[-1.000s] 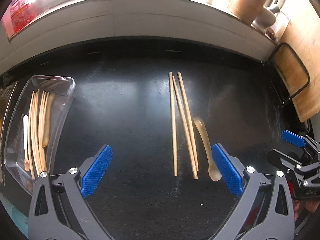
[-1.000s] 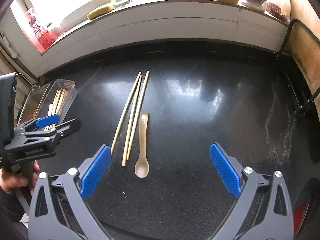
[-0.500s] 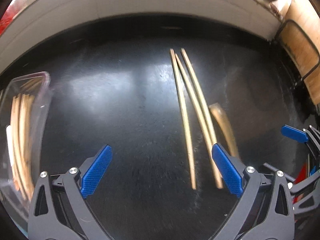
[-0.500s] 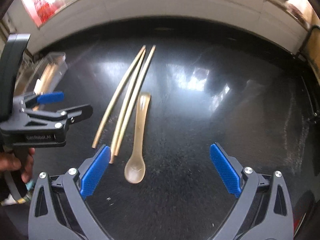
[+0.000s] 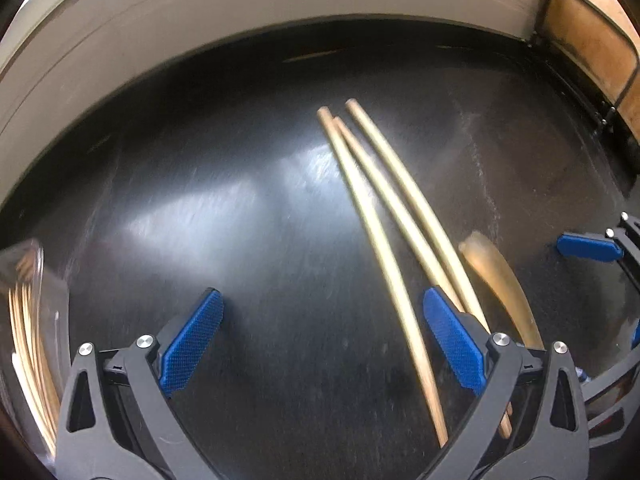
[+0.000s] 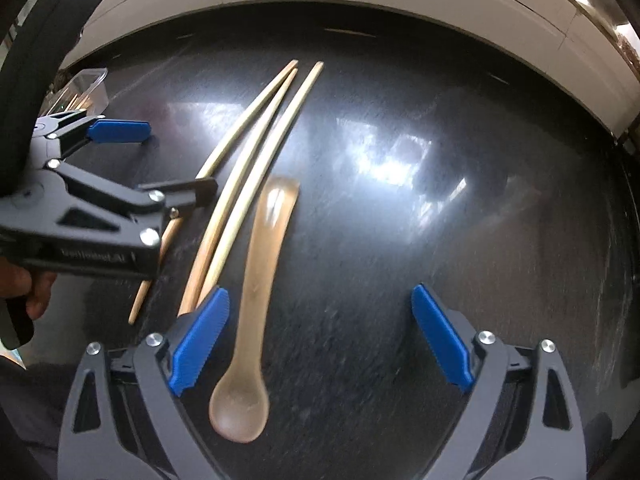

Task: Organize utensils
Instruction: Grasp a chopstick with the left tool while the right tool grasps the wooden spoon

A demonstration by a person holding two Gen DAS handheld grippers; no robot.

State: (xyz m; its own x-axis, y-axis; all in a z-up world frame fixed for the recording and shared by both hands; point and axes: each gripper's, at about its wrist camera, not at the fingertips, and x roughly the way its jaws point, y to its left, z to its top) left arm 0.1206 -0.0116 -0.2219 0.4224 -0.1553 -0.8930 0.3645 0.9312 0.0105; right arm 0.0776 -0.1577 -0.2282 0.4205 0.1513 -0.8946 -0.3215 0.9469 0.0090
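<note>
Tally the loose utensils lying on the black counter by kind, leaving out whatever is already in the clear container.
chopsticks: 3
spoon: 1
Total: 4

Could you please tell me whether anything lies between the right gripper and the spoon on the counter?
Nothing visible does. The spoon lies bare on the black counter, inside the open right gripper, near its left finger. The chopsticks lie beside it, outside that finger.
</note>
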